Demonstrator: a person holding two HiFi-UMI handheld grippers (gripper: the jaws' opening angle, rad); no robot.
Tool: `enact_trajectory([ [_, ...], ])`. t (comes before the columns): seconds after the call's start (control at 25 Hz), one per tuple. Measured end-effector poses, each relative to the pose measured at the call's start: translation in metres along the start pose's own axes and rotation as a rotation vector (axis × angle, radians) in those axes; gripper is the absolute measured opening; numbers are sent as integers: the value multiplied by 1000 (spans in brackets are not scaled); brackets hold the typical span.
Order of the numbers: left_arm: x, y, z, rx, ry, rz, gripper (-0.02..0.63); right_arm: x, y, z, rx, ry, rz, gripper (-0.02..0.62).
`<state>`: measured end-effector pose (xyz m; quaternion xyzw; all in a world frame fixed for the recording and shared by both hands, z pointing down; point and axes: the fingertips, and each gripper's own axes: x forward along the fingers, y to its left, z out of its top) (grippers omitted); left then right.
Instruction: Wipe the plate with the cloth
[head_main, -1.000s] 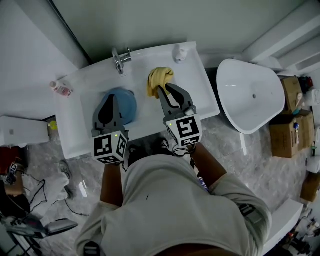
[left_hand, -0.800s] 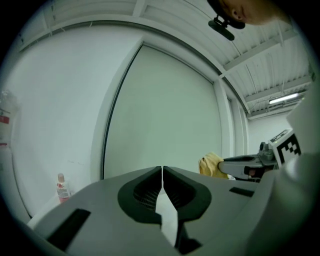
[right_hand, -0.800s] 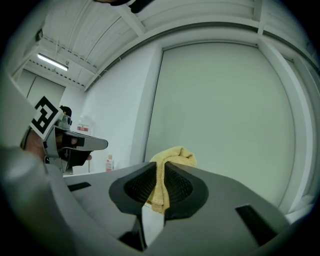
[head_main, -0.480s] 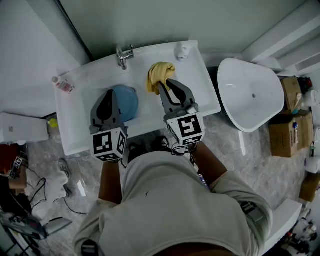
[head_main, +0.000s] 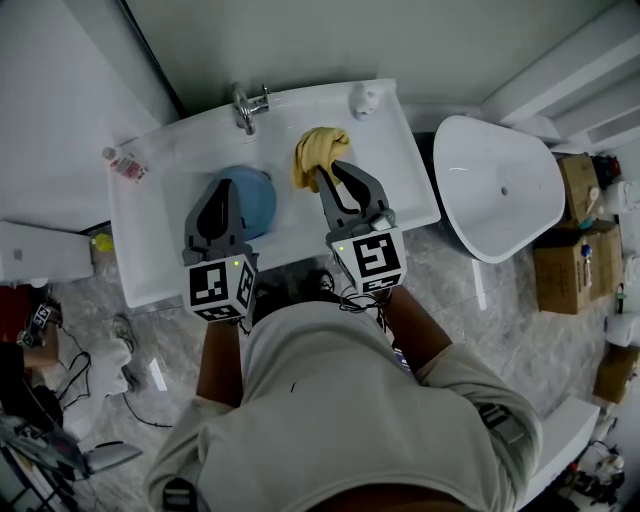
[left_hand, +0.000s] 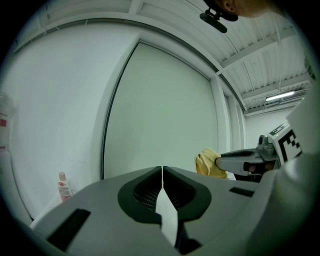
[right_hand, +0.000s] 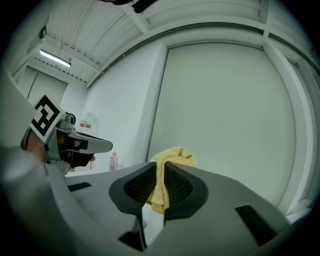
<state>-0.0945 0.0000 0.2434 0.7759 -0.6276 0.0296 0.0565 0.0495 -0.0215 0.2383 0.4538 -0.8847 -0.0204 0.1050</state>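
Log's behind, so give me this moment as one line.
left claw shut, over blue plate | right claw shut on yellow cloth | cloth beside plate, not touching

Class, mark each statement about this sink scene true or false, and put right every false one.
1. The right tongs are shut on a yellow cloth. True.
2. The plate is red. False: it is blue.
3. The left tongs stand wide open. False: they are shut, with nothing seen between them.
4. A tap stands at the back of the sink. True.
5. The small bottle stands right of the tap. False: in the head view it stands left of it.
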Motion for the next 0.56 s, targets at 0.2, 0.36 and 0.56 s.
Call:
enact_trajectory([
  [0.2, -2, -2, -3, -15, 12, -8, 25, -1, 2, 1, 4, 10, -4, 46],
  [0.36, -1, -3, -8, -23, 17, -23, 25, 0, 4, -7, -9, 31, -10, 46],
  [0.56, 2, 1, -16, -13, 25, -30, 25, 7, 12, -6, 9, 12, -5, 46],
])
